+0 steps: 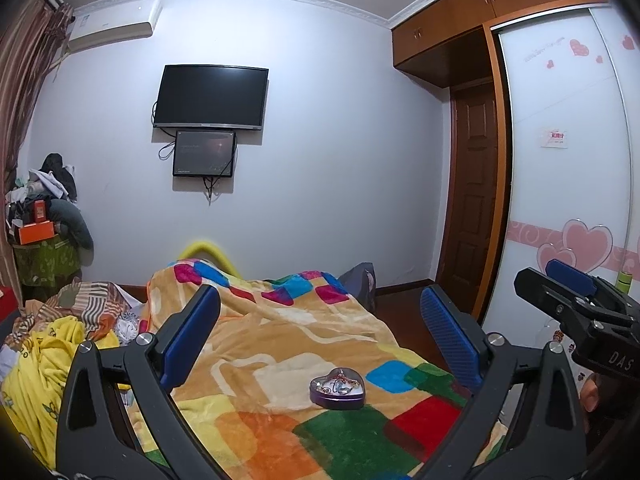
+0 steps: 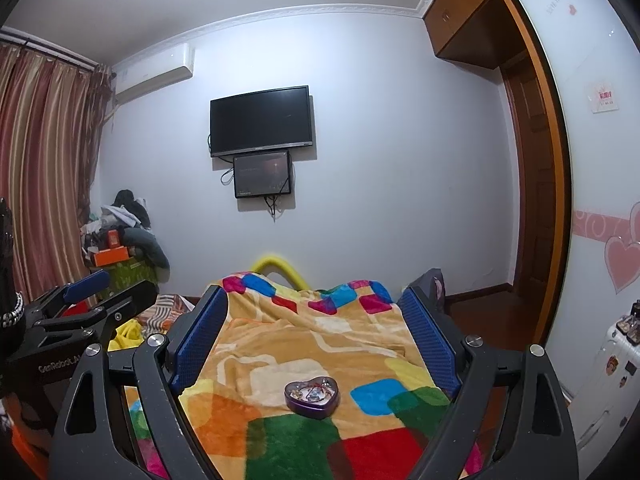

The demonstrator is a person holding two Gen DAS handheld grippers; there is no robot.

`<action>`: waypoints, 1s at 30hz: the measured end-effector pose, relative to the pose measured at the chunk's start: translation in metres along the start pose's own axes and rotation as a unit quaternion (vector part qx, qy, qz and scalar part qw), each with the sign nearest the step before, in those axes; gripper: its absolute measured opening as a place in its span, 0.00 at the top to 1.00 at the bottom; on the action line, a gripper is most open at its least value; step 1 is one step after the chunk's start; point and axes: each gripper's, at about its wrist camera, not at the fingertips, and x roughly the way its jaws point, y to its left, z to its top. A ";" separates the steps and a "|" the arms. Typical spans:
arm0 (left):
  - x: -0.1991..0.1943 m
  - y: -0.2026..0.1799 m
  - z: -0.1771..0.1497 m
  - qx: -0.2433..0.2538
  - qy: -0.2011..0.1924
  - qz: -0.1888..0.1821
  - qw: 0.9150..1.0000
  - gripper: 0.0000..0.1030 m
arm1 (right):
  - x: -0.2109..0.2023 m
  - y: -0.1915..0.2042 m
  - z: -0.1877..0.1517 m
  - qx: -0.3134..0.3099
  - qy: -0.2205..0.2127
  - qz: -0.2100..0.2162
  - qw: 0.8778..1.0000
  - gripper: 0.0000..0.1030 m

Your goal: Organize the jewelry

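On the patchwork-coloured fleece blanket sits a purple heart-shaped tin of jewelry, nothing blocking it, while the left gripper and right gripper hover above it, both spread apart and empty.

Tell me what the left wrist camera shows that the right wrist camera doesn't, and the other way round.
Only the left wrist view shows the yellow bedding crumpled at the bed's left side in full and the right hand-held gripper from outside. Only the right wrist view shows the striped curtains broadly, the white suitcase with stickers, and the left hand-held gripper from outside. Both share the purple heart-shaped jewelry tin on the patchwork blanket, the wall TV and the air conditioner. Both grippers are open and hold nothing.
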 end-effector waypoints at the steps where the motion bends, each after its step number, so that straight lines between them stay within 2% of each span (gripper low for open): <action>1: 0.000 0.000 0.000 0.000 0.000 0.000 1.000 0.02 | 0.001 0.001 -0.001 -0.001 0.001 0.001 1.000 0.16; 30: 0.005 0.000 0.001 -0.006 0.005 -0.006 1.000 0.02 | 0.001 0.001 -0.002 -0.007 0.012 0.002 1.000 0.16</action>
